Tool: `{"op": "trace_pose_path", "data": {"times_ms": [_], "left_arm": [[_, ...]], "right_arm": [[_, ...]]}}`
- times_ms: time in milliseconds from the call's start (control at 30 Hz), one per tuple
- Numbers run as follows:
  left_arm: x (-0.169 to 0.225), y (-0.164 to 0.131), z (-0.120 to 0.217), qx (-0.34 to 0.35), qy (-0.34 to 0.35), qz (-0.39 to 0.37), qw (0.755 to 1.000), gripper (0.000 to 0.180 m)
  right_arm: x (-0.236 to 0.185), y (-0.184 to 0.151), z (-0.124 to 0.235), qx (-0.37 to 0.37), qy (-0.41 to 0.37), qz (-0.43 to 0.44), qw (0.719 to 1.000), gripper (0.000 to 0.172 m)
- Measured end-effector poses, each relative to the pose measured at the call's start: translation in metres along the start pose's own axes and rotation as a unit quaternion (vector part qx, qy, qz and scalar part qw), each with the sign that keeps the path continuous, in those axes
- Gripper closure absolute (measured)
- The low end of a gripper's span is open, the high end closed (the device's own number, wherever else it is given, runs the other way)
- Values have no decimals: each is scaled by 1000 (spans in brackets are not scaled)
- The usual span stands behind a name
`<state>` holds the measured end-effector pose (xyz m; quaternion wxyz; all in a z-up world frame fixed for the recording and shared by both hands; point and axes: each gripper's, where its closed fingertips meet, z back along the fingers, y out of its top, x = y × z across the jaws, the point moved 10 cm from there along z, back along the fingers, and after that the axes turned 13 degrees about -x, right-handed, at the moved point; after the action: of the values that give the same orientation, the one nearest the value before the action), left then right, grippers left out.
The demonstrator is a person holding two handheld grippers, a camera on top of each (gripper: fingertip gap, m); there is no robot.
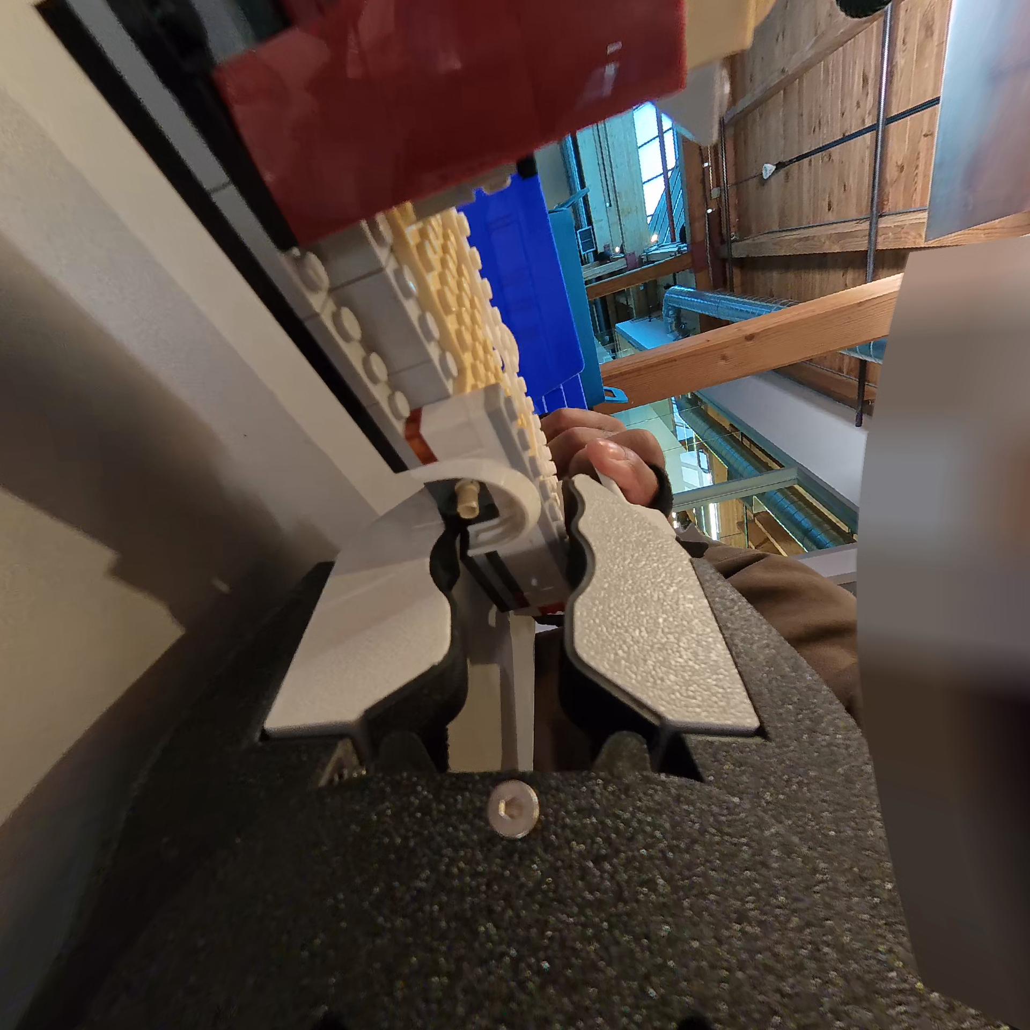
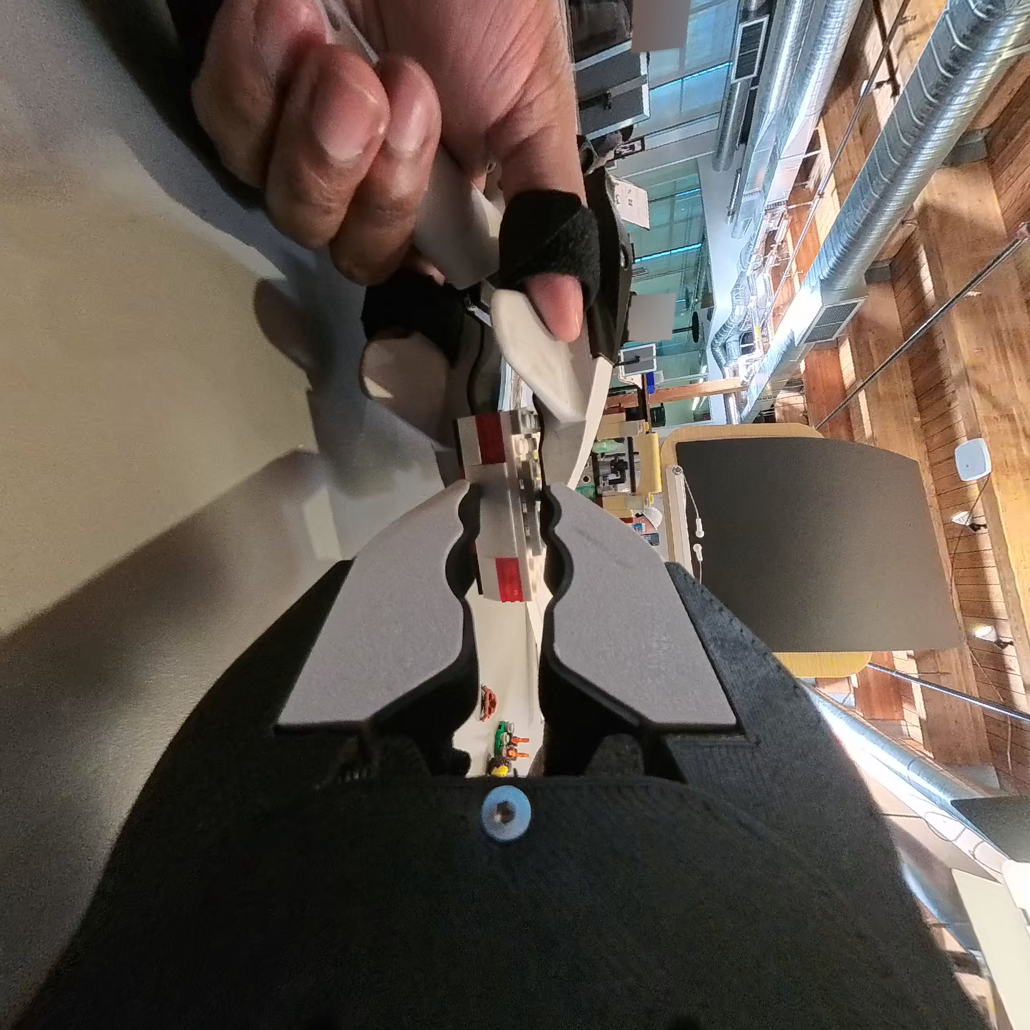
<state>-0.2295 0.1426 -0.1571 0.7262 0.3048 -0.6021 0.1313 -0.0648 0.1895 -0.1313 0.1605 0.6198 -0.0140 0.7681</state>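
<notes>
Red block [image 1: 446,95] cut by top edge, blurred; perhaps toy brick.

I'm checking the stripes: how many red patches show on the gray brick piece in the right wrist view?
2. One red patch lies past the tips of the right hand-held gripper; the other is between its fingers, nearer the camera. Others may be hidden.

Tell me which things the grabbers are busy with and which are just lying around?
Busy with:
- brick model, clamped by the left gripper
- grey and red brick piece, clamped by the right gripper

Just lying around:
- blue bin
- small loose bricks
- dark chair
</notes>
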Motion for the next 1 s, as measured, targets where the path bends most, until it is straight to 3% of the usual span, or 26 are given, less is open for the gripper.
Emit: {"op": "trace_pose_path", "data": {"times_ms": [1000], "left_arm": [[-3, 1, 0, 5, -5, 19, 1000, 145]], "right_arm": [[1, -4, -4, -2, -6, -6, 1000, 148]]}}
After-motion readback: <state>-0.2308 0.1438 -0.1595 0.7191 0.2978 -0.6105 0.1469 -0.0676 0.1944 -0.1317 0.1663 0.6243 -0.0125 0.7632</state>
